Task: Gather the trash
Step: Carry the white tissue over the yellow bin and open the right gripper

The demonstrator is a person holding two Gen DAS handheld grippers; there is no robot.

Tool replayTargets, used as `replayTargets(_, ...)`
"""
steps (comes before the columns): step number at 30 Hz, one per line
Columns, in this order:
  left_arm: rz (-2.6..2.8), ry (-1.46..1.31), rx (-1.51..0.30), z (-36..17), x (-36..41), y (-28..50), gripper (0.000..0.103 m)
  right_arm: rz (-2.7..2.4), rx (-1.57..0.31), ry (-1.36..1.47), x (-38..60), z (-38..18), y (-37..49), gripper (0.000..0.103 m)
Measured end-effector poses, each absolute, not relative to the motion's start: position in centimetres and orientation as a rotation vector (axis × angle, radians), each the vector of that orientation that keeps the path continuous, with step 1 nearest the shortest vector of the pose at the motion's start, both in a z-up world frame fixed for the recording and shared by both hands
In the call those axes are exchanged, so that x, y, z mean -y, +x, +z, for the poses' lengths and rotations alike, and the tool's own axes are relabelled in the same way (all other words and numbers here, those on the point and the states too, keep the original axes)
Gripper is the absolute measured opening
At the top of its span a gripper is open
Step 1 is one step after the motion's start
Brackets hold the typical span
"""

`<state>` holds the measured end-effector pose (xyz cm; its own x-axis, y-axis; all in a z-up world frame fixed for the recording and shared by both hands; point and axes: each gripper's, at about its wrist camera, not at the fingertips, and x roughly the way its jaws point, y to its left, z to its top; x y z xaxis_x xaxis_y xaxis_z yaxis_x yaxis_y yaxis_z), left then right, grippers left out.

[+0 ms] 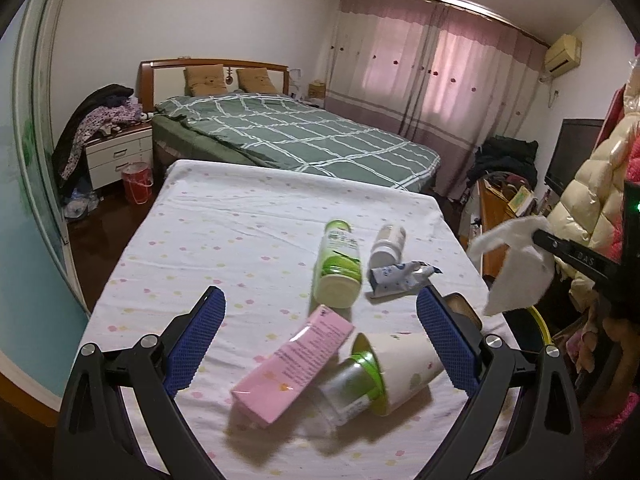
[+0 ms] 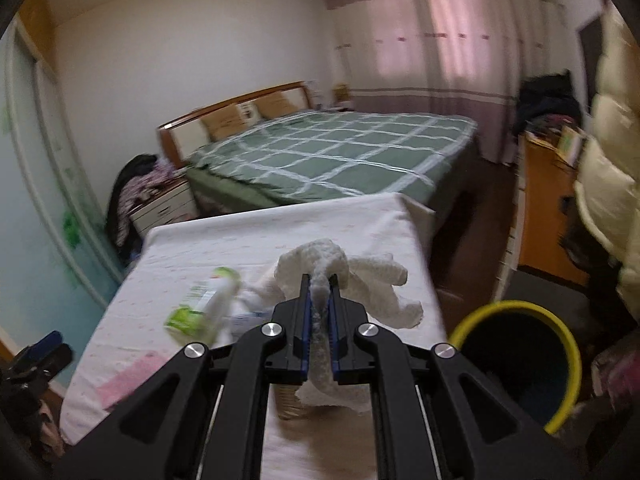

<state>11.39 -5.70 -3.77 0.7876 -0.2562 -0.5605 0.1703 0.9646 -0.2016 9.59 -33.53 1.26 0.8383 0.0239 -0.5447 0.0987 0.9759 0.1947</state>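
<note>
A bedroom table holds scattered litter. The right gripper is clenched on a limp tissue, near the yellow-rimmed bin on the right; the left gripper hovers, released. Dropped early, the tissue may miss.

Your light is soft daylight through the pink curtains, dim and pinkish, throwing faint shadows on the bench; left wrist view is sharp, right wrist view is motion-smeared, worst near the bin, both bending hard toward dark fisheye corners.
</note>
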Motion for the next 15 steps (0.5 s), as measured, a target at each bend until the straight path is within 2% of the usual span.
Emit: replayTargets(15, -0.298, -0.082, -0.662, -4.3, 10.7, 12.5, 0.095, -0.356, -0.645, 0.338, 46.2, -5.0, 6.9, 0.009)
